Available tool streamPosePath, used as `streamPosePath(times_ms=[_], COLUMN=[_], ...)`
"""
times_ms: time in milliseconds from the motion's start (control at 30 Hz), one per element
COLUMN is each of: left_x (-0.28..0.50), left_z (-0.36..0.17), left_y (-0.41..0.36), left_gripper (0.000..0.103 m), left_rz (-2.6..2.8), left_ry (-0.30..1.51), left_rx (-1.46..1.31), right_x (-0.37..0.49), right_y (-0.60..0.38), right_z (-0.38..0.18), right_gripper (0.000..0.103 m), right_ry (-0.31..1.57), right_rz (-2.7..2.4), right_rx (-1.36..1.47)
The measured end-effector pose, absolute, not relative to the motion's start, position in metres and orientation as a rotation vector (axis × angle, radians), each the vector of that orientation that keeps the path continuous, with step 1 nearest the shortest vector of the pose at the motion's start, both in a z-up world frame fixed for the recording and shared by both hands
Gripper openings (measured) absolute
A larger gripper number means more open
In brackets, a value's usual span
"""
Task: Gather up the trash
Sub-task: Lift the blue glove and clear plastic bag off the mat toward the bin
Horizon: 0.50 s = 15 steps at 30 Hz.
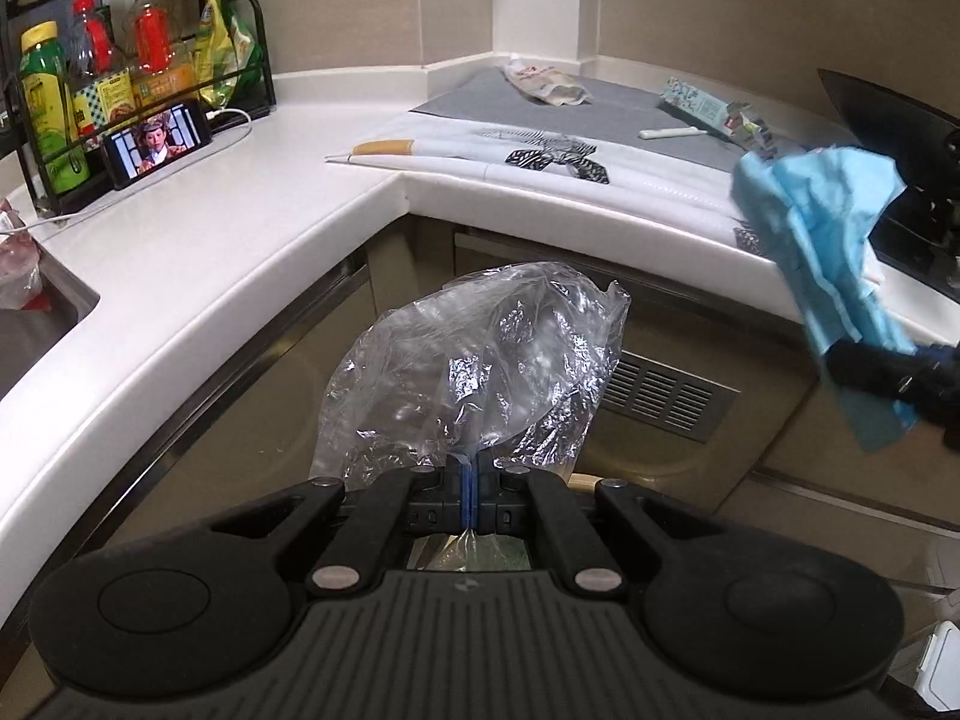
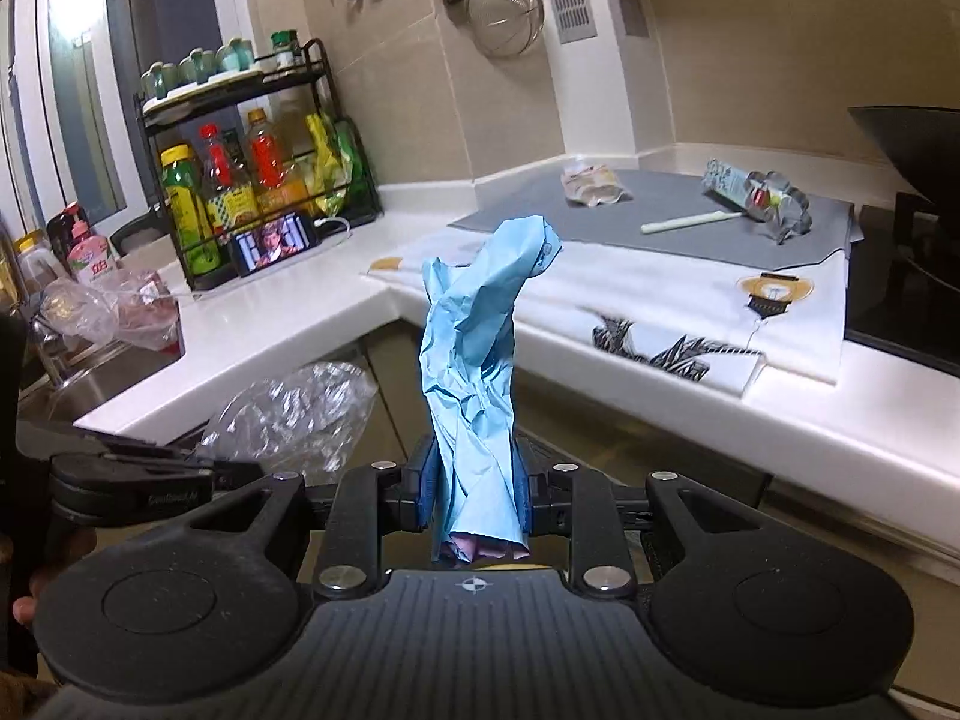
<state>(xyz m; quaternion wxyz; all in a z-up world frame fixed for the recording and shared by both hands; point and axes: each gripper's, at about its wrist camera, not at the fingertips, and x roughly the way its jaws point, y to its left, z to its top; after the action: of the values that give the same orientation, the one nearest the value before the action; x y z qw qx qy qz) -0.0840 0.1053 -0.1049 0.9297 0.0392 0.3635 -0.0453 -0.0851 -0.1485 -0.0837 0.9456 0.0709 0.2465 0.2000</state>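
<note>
Trash in both grippers, more on the counter

Left wrist: left gripper (image 1: 470,483) is pressed together on a clear bag (image 1: 480,360), held out past the counter (image 1: 180,276) edge, likely for carrying to a bin that is not in view. At right, blue paper (image 1: 822,258) hangs from the right gripper.

Right wrist: right gripper (image 2: 474,495) pinches that one crumpled paper upright. On the grey mat (image 2: 660,210) lie about four loose pieces; the blur hinders counting.

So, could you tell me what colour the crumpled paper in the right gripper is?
Light blue crumpled paper, clearest in the right wrist view.
</note>
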Motion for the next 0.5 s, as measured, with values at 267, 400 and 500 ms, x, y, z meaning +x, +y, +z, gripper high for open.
streamPosePath(times_ms=[267, 400, 500], left_x=[-0.0877, -0.0876, -0.0861], left_z=[-0.1052, -0.1056, -0.1062], left_y=[0.1034, 0.1033, 0.1032], left_gripper=[0.0, 0.0, 0.0], left_rz=[-0.095, -0.093, -0.088], left_ry=[0.746, 0.75, 0.755], left_rx=[0.075, 0.075, 0.072], right_x=[-0.0946, -0.0941, -0.0926], right_y=[-0.1415, -0.1419, -0.1415], right_z=[-0.0851, -0.0862, -0.0867], right_gripper=[0.027, 0.027, 0.027], right_ry=[0.503, 0.511, 0.517], right_rz=[0.418, 0.419, 0.421], right_rx=[0.121, 0.123, 0.122])
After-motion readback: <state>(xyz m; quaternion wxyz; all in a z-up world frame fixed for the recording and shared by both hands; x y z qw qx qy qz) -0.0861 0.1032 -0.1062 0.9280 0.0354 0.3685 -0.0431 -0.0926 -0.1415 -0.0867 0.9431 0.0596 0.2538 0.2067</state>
